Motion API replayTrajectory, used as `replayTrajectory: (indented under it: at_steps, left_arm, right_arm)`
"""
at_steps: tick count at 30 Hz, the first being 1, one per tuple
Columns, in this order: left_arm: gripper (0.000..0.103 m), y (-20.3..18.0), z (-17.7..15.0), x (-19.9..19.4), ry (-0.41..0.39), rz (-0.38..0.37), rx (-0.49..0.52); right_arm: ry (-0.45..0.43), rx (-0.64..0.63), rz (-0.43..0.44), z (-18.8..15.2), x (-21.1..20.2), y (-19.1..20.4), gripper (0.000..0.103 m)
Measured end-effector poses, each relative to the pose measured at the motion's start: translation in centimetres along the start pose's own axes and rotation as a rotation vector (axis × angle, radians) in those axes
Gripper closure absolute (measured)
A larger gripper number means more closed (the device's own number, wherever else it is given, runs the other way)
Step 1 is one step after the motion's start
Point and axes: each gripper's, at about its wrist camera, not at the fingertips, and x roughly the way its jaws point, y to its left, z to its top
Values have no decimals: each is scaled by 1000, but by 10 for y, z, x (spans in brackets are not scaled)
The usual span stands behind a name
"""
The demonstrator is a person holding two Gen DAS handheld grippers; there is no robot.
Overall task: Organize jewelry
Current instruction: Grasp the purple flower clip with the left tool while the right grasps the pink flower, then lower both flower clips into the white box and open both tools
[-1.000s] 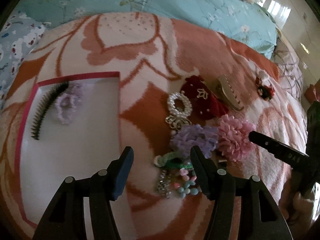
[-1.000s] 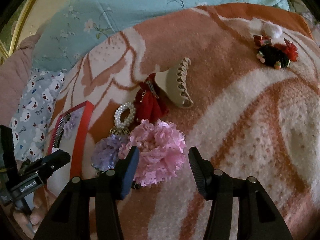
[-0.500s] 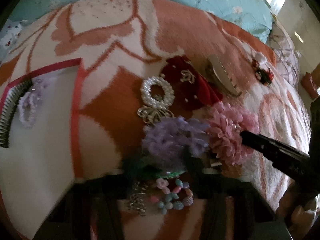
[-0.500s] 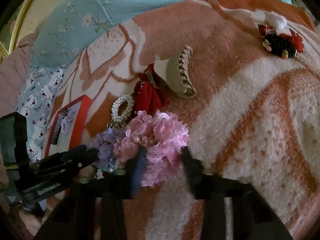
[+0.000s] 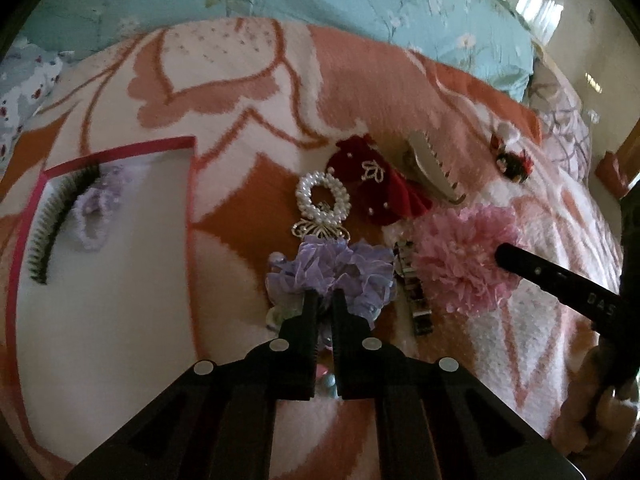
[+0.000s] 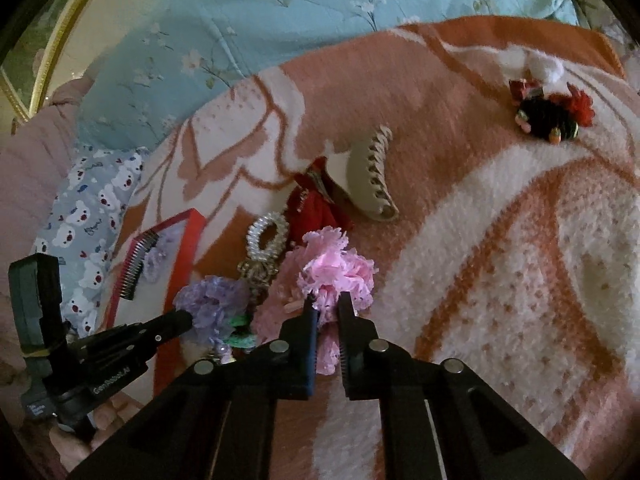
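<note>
Left gripper [image 5: 325, 294] pinches the purple scrunchie [image 5: 336, 272]; right gripper [image 6: 325, 305] apparently clamps the pink scrunchie [image 6: 338, 274], on the bed [image 6: 500, 280].

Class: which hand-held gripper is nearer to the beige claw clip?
Right. The right hand-held gripper grips the pink scrunchie just below the claw clip; the left grips the purple scrunchie, farther off.

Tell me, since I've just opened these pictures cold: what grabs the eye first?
Two frilly scrunchies, each pinched by a gripper: the left gripper is shut on the purple scrunchie, the right gripper on the pink scrunchie. Behind them on the orange blanket lie a pearl ring and beige claw clip; the red-rimmed tray sits left.
</note>
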Motion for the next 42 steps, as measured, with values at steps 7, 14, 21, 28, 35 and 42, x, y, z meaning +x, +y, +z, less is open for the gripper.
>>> replayTrajectory:
  at_steps: [7, 14, 21, 28, 35, 42]
  left_arm:
    - [98, 22, -14, -46, -65, 13, -59]
    - [98, 48, -31, -85, -111, 40, -110]
    - [99, 76, -46, -112, -143, 65, -172]
    - [99, 106, -59, -131, -163, 109, -239]
    - [99, 128, -63, -137, -175, 148, -288]
    - [99, 149, -64, -133, -179, 184, -330]
  right_arm:
    - [-18, -22, 42, 2, -10, 22, 95]
    - [1, -54, 89, -4, -7, 49, 95]
    - [41, -106, 158, -16, 5, 89, 95]
    - [90, -172, 221, -30, 26, 138, 95]
    - [118, -203, 256, -33, 49, 172, 95]
    - [148, -244, 265, -33, 78, 202, 95]
